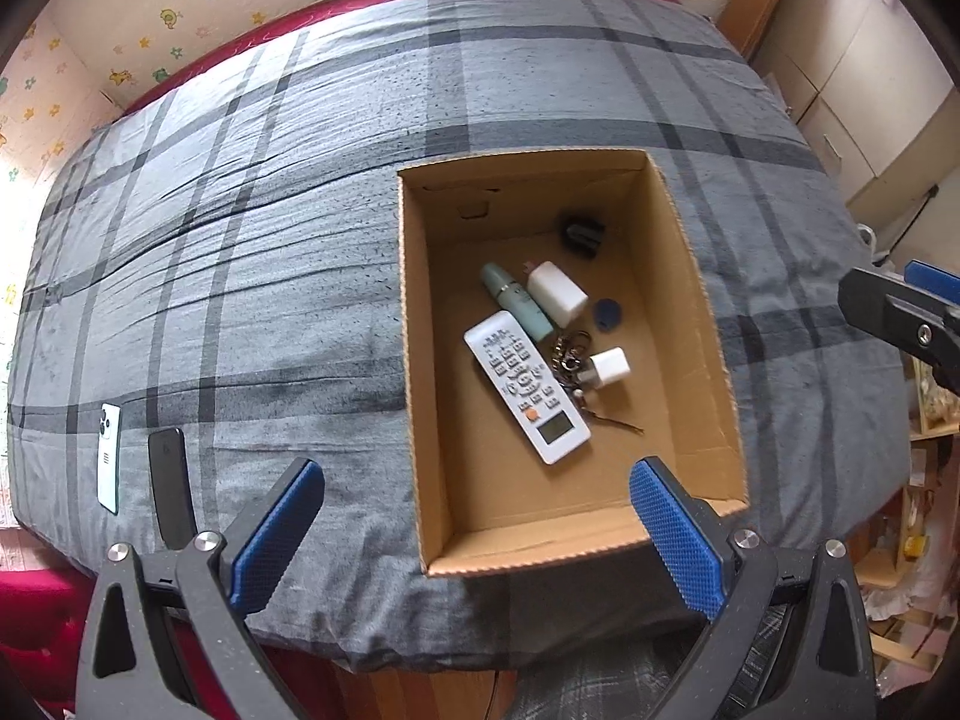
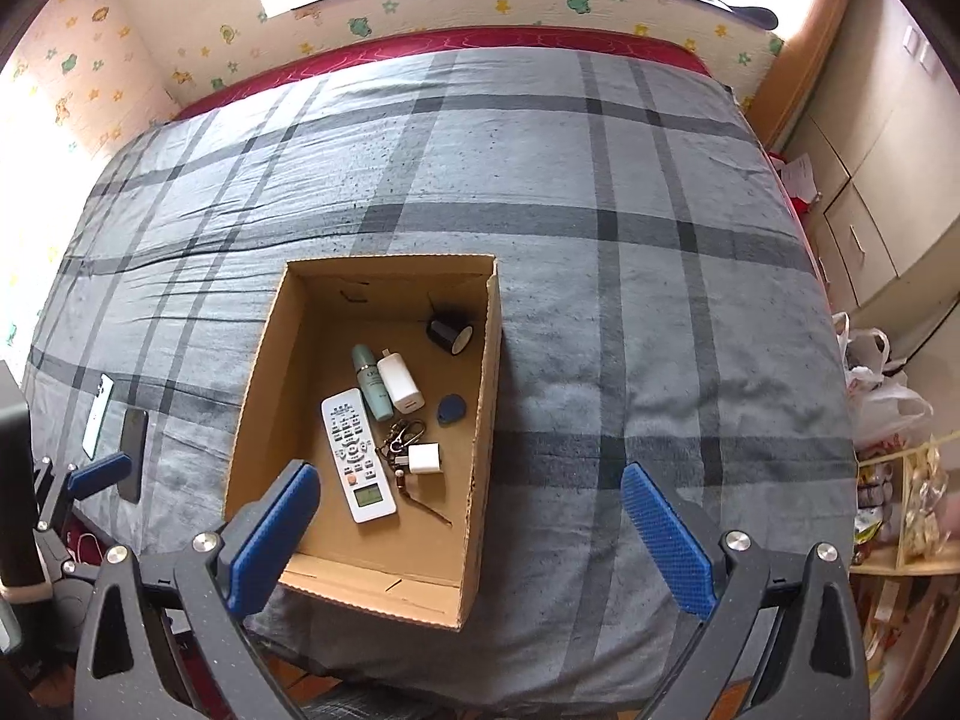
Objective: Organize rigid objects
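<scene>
An open cardboard box [image 1: 705,324] [image 2: 489,372] sits on the grey plaid bed. Inside lie a white remote [image 1: 527,386] [image 2: 358,456], a teal bottle [image 1: 516,307] [image 2: 371,381], a white charger [image 1: 557,293] [image 2: 401,384], a small white adapter [image 1: 609,367] [image 2: 423,459], keys [image 1: 569,354] [image 2: 403,438], a blue tag [image 1: 607,315] [image 2: 451,409] and a black round object [image 1: 581,234] [image 2: 449,331]. A white phone [image 1: 109,457] [image 2: 98,415] and a black phone [image 1: 173,487] [image 2: 133,453] lie on the bed left of the box. My left gripper [image 1: 474,531] is open and empty at the box's near edge. My right gripper [image 2: 471,540] is open and empty over the box's near right corner.
The bed's near edge [image 1: 420,654] is just below the grippers. A floral wall [image 2: 420,12] runs behind the bed. Cabinets [image 2: 876,180] and plastic bags [image 2: 882,396] stand to the right. A shelf with clutter [image 2: 900,510] is at the lower right.
</scene>
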Tool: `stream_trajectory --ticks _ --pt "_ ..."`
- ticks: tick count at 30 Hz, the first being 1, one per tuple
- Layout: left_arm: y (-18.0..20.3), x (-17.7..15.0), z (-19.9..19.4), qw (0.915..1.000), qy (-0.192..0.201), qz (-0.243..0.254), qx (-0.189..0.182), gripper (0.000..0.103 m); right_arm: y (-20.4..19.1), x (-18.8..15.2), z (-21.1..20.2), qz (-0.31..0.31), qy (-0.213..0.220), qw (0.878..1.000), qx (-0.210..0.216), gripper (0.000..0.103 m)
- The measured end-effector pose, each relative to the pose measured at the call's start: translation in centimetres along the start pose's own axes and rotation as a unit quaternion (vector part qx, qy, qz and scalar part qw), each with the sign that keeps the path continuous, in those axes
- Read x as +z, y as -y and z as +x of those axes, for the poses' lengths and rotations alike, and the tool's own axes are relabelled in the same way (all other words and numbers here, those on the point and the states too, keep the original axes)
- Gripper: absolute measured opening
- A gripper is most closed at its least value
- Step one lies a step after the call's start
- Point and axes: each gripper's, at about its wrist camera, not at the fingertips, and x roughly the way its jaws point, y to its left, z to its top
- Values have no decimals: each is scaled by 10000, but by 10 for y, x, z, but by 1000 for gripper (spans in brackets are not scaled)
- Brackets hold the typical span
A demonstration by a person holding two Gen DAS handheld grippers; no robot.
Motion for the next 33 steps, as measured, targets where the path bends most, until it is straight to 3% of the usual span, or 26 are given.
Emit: stream_trajectory --ticks 33 --pt "25 -8 -17 9997 139 202 -19 103 7 -16 -19 -4 161 9999 -38 103"
